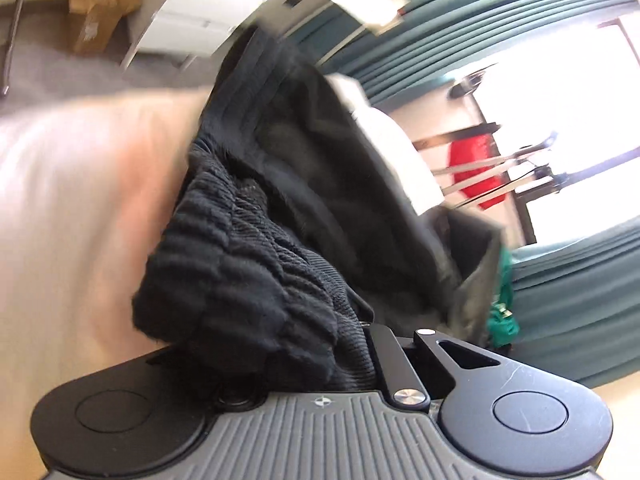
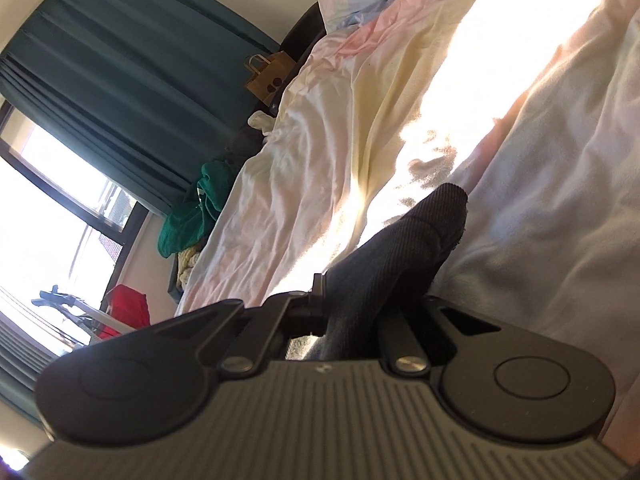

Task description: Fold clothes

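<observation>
A black garment [image 1: 280, 184] with a ribbed elastic band fills the middle of the left wrist view, lifted above the pale bed sheet [image 1: 80, 184]. My left gripper [image 1: 320, 360] is shut on its bunched ribbed band; the fingertips are hidden under the cloth. In the right wrist view my right gripper [image 2: 360, 312] is shut on a black ribbed corner of the garment [image 2: 404, 248], which sticks out forward over the sheet [image 2: 320, 152]. Both views are tilted.
Teal curtains [image 2: 120, 60] and a bright window [image 2: 48, 208] lie beyond the bed. A green cloth heap [image 2: 192, 212], a brown paper bag [image 2: 268, 76] and a red item [image 2: 128, 308] sit beside the bed. A cardboard box [image 1: 100, 8] stands on the floor.
</observation>
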`<state>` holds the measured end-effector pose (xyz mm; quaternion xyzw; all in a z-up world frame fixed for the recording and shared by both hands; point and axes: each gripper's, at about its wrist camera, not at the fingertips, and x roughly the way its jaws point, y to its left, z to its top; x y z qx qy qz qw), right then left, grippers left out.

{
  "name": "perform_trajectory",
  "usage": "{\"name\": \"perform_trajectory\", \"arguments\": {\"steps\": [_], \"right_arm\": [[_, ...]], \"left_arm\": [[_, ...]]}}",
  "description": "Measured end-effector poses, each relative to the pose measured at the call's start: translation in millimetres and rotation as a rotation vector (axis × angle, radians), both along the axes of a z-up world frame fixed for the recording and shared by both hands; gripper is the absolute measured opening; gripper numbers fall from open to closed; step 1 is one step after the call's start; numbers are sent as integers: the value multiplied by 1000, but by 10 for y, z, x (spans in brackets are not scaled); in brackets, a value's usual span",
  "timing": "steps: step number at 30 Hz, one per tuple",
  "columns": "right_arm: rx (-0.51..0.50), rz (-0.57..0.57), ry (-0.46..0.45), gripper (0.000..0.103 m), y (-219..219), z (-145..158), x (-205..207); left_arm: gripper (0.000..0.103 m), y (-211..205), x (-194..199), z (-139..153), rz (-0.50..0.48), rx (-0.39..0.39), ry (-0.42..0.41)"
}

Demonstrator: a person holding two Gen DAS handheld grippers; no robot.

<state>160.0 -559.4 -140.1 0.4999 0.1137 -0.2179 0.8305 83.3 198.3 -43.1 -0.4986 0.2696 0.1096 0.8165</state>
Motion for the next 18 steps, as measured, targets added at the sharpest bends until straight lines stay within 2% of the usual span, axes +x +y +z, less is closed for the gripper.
{"name": "perform_trajectory", "arguments": {"steps": [4, 6, 8, 10, 12, 15, 18], "right_arm": [[19, -6, 2, 5, -45, 31, -64], [60, -14, -20, 5, -73, 45, -138], [30, -13, -48, 5, -68, 153, -227], [-94, -11, -28, 5, -23, 318, -284], [-168, -22, 17, 5, -25, 383, -337], [-117, -14, 111, 5, -84, 178, -366], [-69, -6, 202, 5, -141, -22, -395]], "left_arm": [[5, 300, -225, 440, 21, 19, -46], [5, 429, -356, 548, 18, 29, -41], [5, 553, -477, 610, 10, 33, -30], [5, 661, -560, 591, 0, 36, -7], [6, 753, -601, 519, -15, 51, 25], [6, 918, -678, 314, -34, 80, 67], [8, 902, -672, 114, -57, 141, 97]]}}
